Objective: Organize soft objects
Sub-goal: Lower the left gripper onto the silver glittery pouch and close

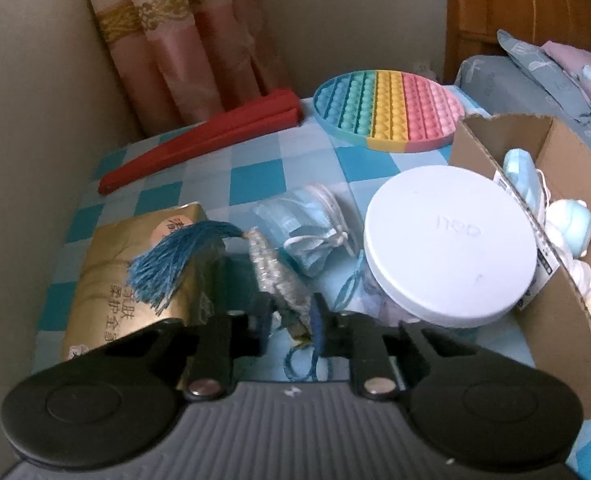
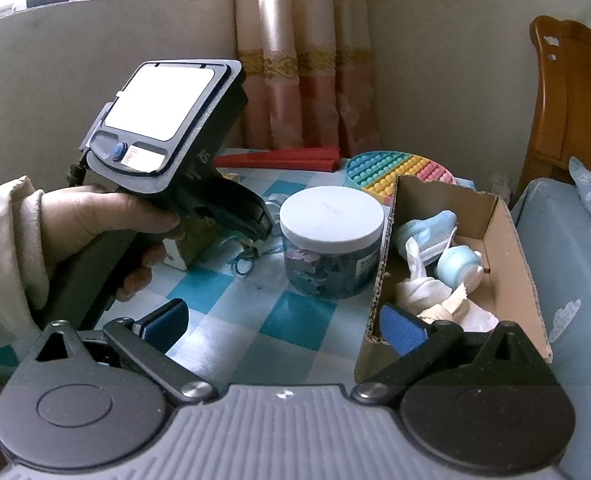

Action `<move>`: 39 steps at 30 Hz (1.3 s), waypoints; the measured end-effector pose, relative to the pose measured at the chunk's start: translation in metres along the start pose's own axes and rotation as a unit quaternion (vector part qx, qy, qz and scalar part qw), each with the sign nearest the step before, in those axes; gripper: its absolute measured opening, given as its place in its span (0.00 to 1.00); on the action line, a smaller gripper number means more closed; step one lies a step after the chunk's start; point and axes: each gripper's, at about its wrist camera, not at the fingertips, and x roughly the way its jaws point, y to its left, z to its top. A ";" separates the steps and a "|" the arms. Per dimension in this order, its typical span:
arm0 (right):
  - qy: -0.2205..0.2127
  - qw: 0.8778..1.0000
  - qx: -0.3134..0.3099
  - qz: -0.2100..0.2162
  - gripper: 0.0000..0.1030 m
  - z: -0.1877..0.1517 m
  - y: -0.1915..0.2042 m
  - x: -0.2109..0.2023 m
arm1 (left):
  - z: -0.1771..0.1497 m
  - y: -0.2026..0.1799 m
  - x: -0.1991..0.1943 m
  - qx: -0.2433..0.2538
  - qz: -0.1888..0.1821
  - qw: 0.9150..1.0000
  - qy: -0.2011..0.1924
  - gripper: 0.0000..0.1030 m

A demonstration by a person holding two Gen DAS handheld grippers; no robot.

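Left gripper fingers clamped on the tassel charm, right gripper fingers apart; cardboard box at the surface's right edge is partly filled, face masks still out.

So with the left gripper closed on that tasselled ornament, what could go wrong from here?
1. The left gripper pinches the tasselled ornament near one end; the blue tassel and the thin blue cord hang loose, so they may snag on the jar on the way to the cardboard box.
2. The jar stands right beside the box wall, so a low carry might knock it.
3. The right gripper hangs open at the box's near corner and may block the drop.
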 end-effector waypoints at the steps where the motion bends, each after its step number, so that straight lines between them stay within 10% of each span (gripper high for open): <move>1: -0.001 1.000 -0.001 0.000 1.00 0.000 0.001 0.000 | 0.000 0.001 -0.001 -0.003 -0.002 1.000 -0.001 0.10; 11: -0.001 1.000 -0.004 0.000 1.00 -0.001 0.002 -0.002 | -0.002 0.005 -0.017 0.003 -0.022 1.000 -0.012 0.04; 17: -0.005 1.000 -0.002 0.004 1.00 0.000 0.003 -0.003 | -0.004 0.003 -0.013 -0.004 -0.011 1.000 0.006 0.28; 30: 0.000 1.000 0.005 0.011 1.00 -0.004 -0.001 -0.002 | -0.004 0.001 0.015 -0.014 0.010 1.000 0.018 0.37; 39: 0.000 1.000 -0.007 0.009 1.00 -0.003 0.003 -0.001 | -0.004 0.005 0.018 -0.027 -0.006 0.999 0.022 0.18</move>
